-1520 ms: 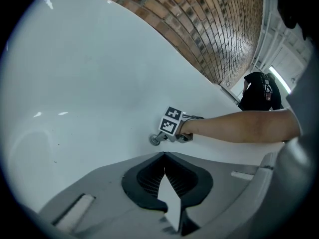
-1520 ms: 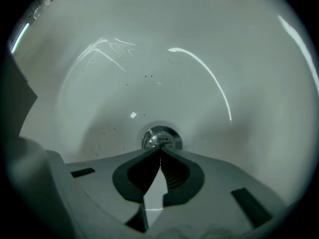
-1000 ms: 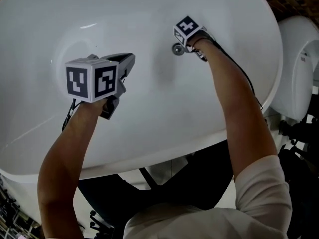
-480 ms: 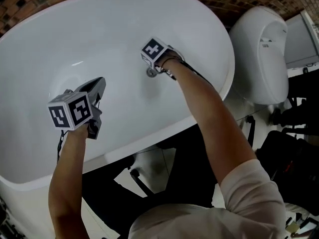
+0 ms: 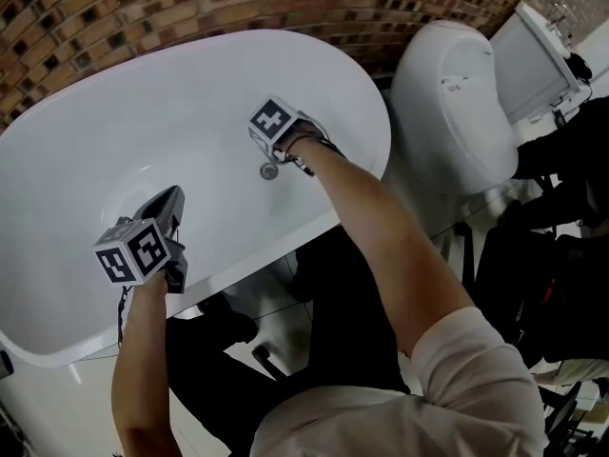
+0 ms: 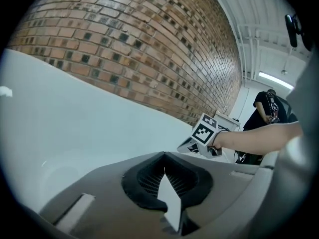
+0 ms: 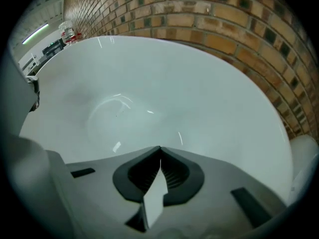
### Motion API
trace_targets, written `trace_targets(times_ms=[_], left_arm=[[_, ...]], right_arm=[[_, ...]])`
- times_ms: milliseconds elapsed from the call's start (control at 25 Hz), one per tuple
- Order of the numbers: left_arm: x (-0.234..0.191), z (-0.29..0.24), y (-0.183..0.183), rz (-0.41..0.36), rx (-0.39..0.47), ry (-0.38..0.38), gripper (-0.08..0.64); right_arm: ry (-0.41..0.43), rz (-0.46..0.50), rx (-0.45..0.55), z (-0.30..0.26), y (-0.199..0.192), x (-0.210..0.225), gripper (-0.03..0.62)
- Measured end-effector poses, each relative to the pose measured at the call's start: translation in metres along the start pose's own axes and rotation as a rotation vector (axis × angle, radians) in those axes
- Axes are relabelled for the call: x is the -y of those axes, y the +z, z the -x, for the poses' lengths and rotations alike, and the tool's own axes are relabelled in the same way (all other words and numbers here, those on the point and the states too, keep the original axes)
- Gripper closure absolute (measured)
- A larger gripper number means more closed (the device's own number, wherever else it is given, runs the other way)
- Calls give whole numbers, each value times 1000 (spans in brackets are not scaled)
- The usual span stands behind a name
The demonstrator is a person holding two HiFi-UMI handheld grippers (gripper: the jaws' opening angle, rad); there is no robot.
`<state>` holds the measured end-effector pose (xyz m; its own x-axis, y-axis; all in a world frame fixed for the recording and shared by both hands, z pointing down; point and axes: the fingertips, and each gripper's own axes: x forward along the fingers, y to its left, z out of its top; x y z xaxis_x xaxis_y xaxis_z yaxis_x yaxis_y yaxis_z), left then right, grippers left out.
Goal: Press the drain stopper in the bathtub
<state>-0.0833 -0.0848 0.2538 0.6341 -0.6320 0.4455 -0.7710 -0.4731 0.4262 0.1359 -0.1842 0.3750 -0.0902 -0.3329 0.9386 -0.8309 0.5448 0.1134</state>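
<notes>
Brown brick wall stands behind one white oval bathtub, and one white toilet stands just beside the tub's right end. One person bends over the tub with two bare arms and holds two grippers, each with one marker cube.

One small round metal drain stopper sits on the bottom of the tub, near the end that is beside the toilet. The right gripper is low inside the tub, just beside the stopper. From the head view I cannot tell if it touches the stopper. In the right gripper view its two jaws are together, tip against tip, with nothing between them. Past them there are only the curved white inside of the tub and the brick wall.

The left gripper is over the middle of the tub, well apart from the stopper. In the left gripper view its two jaws are also together and hold nothing. That view looks along the tub toward the right gripper. Far behind, one person in dark clothes stands in the room.
</notes>
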Motion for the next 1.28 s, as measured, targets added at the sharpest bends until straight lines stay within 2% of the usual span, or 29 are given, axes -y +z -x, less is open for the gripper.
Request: trace_targets(times_ms=[200, 440, 1080, 1280], left_arm=[[-23, 8, 8, -13, 17, -49, 554], [28, 56, 28, -29, 40, -26, 554], [81, 121, 36, -84, 153, -44, 554], [90, 140, 34, -89, 179, -54, 554]], right_arm=[[-23, -29, 26, 14, 23, -15, 577], [0, -20, 95, 89, 14, -27, 577], [-52, 1, 303, 191, 1, -55, 577], [-53, 58, 366, 211, -6, -77, 577]])
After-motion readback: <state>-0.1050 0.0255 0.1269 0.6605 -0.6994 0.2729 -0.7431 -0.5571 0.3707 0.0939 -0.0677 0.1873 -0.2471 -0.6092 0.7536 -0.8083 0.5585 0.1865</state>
